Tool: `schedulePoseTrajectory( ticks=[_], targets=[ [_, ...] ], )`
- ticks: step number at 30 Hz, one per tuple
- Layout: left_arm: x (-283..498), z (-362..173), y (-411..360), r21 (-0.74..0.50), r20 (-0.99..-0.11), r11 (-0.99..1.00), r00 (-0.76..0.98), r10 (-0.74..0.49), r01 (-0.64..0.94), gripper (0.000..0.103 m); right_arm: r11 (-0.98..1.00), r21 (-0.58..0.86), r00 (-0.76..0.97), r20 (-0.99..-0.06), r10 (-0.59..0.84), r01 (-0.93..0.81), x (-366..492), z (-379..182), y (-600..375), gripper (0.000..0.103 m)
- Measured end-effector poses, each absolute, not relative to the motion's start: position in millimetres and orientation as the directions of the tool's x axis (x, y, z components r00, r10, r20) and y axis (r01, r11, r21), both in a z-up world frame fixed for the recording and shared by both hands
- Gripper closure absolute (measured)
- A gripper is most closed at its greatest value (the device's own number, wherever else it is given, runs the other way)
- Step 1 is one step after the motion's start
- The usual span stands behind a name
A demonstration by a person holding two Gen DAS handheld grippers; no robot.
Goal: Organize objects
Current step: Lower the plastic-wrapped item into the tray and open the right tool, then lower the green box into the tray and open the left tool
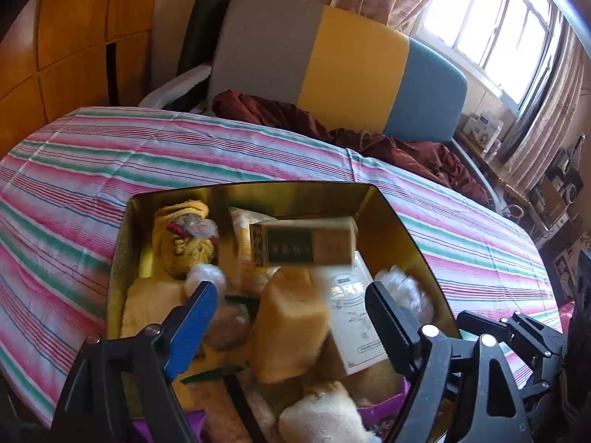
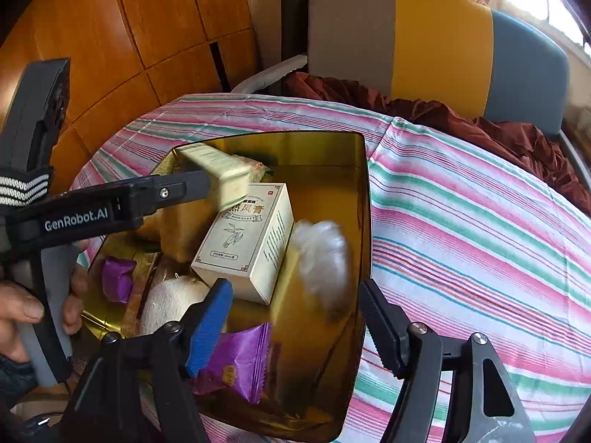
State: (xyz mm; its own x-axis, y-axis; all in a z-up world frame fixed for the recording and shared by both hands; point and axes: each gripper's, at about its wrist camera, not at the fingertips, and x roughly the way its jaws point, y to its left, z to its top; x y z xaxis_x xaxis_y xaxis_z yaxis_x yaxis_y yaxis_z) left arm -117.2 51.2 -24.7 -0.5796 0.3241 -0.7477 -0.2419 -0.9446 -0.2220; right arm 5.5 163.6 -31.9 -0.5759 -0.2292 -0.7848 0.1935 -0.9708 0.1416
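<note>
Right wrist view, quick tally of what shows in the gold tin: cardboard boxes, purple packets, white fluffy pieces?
Cardboard boxes: 2 (one blurred)
Purple packets: 2
White fluffy pieces: 2
Total: 6

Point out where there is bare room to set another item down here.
Bare: striped cloth right of the gold tin, up to the maroon fabric; also the tin's far right corner. Crowded: the tin's near and left parts, with cream box and purple packet.

The right tool (image 2: 295, 317) hangs open over a gold tin (image 2: 364, 199) (cream box (image 2: 245, 241) inside) on striped cloth (image 2: 461, 203).
</note>
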Motion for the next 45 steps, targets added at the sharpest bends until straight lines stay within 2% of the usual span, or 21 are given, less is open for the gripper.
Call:
schedulePoseTrajectory(
  ticks=[5, 9, 14, 20, 29, 37, 39, 42, 45],
  targets=[
    [-95, -15, 41, -0.147, -0.728, -0.966, -0.638, 0.253, -0.215, 0.019, -0.974, 0.152, -0.598, -0.77, -0.222, 0.166, 12, -27, 163, 0.026],
    [-70, 0, 38, -0.059, -0.683, -0.98, -0.708, 0.177, -0.188, 0.019, -0.976, 0.166, -0.63, -0.745, -0.218, 0.141, 21, -18, 161, 0.015],
    [-39, 22, 37, 0.003, -0.612, -0.985, -0.779, 0.134, -0.171, 0.019, -0.976, 0.17, -0.662, -0.718, -0.215, 0.133, 33, -9, 154, 0.014],
    [-22, 34, 41, 0.088, -0.59, -0.994, -0.808, -0.004, -0.059, 0.019, -0.972, 0.192, -0.68, -0.696, -0.23, 0.133, 49, -6, 146, 0.013],
    [-7, 23, 37, 0.035, -0.644, -0.997, -0.764, 0.034, -0.073, 0.019, -0.971, 0.2, -0.679, -0.696, -0.234, 0.129, 70, -13, 137, 0.013],
    [3, 19, 39, 0.028, -0.62, -0.996, -0.783, 0.052, -0.088, 0.019, -0.974, 0.188, -0.673, -0.704, -0.226, 0.131, 73, -17, 130, 0.013],
    [4, 20, 38, 0.021, -0.617, -0.995, -0.784, 0.064, -0.098, 0.021, -0.974, 0.183, -0.672, -0.706, -0.225, 0.133, 73, -17, 129, 0.013],
    [4, 20, 37, 0.011, -0.615, -0.995, -0.785, 0.075, -0.103, 0.031, -0.975, 0.179, -0.672, -0.707, -0.22, 0.132, 72, -18, 129, 0.013],
    [3, 20, 36, 0.008, -0.617, -0.994, -0.783, 0.08, -0.108, 0.032, -0.976, 0.178, -0.672, -0.708, -0.218, 0.129, 71, -18, 130, 0.013]
  ],
)
